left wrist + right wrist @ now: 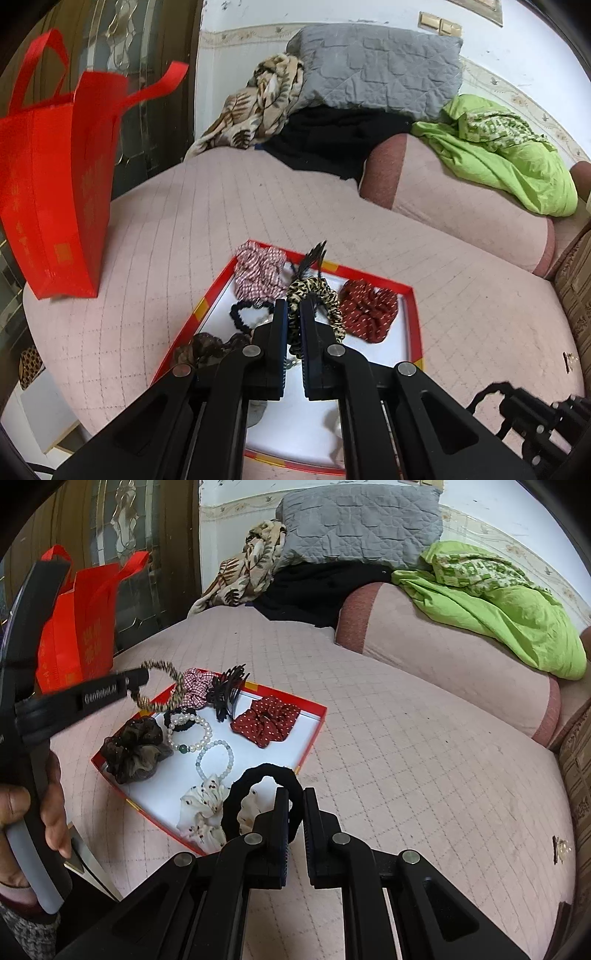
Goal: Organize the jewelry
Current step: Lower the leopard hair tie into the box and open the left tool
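Observation:
A red-rimmed tray (314, 734) with a white floor lies on the pink quilted bed. My left gripper (293, 308) is shut on a leopard-print hair band (317, 291), which hangs above the tray's far side. My right gripper (295, 794) is shut on a black hair tie (255, 775) at the tray's near corner. In the tray lie a checked scrunchie (195, 688), a black claw clip (227, 694), a dark red dotted scrunchie (266, 720), a brown scrunchie (136, 747), a pearl bracelet (201, 723), a pale bead bracelet (225, 753) and a white floral scrunchie (203, 808).
A red tote bag (55, 192) stands at the bed's left edge. A grey pillow (373, 66), patterned blanket (258, 99) and green cloth (495, 155) are piled at the back. A small trinket (559, 847) lies on the bed at right. A person's hand (33, 812) holds the left tool.

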Available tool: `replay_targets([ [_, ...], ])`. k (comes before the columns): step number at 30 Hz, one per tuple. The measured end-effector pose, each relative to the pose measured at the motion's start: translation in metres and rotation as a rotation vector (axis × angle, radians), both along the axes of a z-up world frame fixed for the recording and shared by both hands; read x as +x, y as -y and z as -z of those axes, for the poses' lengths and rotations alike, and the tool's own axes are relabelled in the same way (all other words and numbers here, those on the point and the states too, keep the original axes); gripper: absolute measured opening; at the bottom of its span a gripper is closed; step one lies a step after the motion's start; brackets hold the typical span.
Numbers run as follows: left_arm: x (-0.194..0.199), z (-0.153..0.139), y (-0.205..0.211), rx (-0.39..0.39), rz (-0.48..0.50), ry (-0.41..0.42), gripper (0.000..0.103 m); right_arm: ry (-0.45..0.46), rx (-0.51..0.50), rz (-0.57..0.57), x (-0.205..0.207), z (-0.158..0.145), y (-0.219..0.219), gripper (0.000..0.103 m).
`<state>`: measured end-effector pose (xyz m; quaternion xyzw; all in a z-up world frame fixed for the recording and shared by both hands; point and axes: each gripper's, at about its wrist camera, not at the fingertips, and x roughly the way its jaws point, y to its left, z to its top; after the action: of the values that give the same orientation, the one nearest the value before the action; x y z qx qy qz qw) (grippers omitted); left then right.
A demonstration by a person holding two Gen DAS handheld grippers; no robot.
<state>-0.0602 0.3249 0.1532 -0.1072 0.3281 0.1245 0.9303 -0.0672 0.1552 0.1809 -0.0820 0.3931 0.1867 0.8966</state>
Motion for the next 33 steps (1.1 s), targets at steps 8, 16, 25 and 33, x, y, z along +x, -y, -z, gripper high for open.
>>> replay_targets([
  [8,-0.001,0.010,-0.030,-0.065,-0.018,-0.009,0.006,-0.007,0.004,-0.019,0.019,0.004,-0.022,0.009],
  [16,-0.008,0.016,-0.078,-0.236,-0.064,0.023,0.006,-0.008,0.012,-0.017,0.034,0.005,-0.028,0.009],
  [25,-0.006,0.023,-0.049,-0.205,0.043,-0.035,0.006,-0.022,0.018,0.007,0.055,0.012,-0.025,0.009],
  [33,0.001,0.037,-0.014,-0.129,0.125,-0.127,0.006,-0.054,0.026,0.008,0.072,0.023,-0.030,0.009],
])
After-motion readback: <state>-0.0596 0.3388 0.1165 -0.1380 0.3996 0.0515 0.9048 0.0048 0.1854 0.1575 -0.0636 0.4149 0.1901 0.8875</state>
